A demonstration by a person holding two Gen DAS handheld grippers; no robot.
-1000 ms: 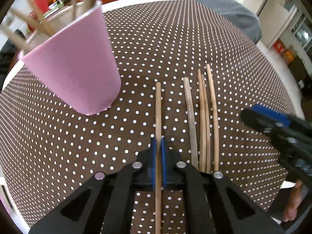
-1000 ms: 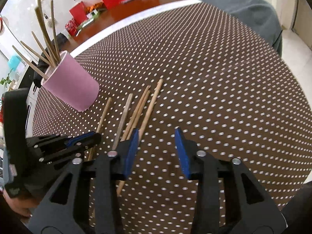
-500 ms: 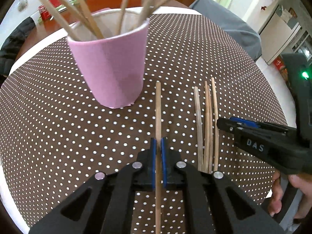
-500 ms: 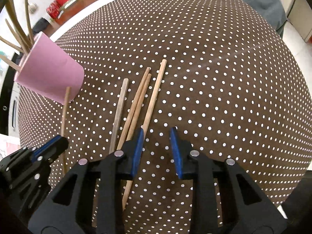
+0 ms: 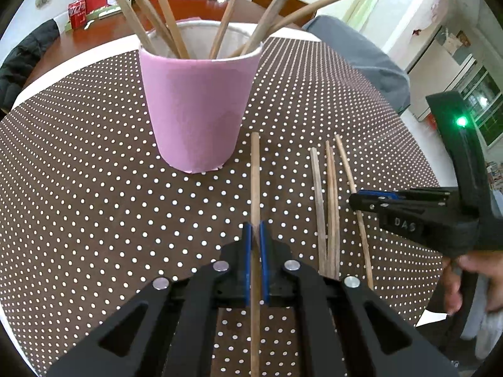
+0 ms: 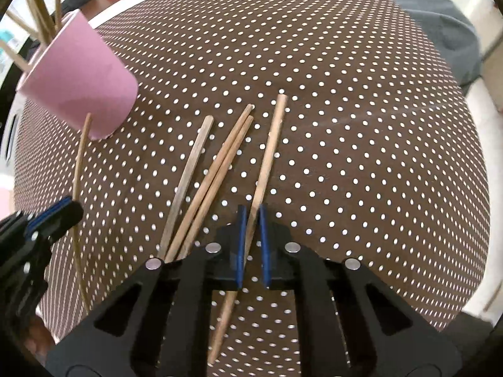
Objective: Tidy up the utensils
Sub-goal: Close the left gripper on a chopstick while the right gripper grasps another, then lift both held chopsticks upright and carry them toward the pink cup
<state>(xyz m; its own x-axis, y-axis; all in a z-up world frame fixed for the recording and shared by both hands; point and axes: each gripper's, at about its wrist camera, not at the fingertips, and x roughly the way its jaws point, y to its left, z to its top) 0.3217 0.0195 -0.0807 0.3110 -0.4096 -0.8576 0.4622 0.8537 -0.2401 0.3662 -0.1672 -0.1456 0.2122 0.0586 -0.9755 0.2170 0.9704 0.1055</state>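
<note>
Short of the pink cup, a chopstick in each of my grippers

My left gripper (image 5: 255, 235) pinches one chopstick (image 5: 255, 182); my right gripper (image 6: 250, 220) has clamped the outermost chopstick (image 6: 267, 163). Three loose chopsticks (image 6: 217, 163) lie between them on the dotted tablecloth (image 6: 361, 125). Beyond, the pink cup (image 5: 198, 110) holds several; a red-brown table (image 5: 94, 36) stands behind.

Counts:
- Pink cup (image 5: 196, 110): one, upright on dotted cloth.
- Chopsticks standing in cup (image 5: 163, 15): six countable in left wrist view.
- Chopsticks outside cup: five. One clamped in left gripper (image 5: 255, 188), one between right gripper's pads (image 6: 267, 157), three loose on cloth (image 6: 213, 176).
- Grippers: two, left gripper (image 5: 255, 232), right gripper (image 6: 250, 220).
- Table (image 6: 377, 125): one.
</note>
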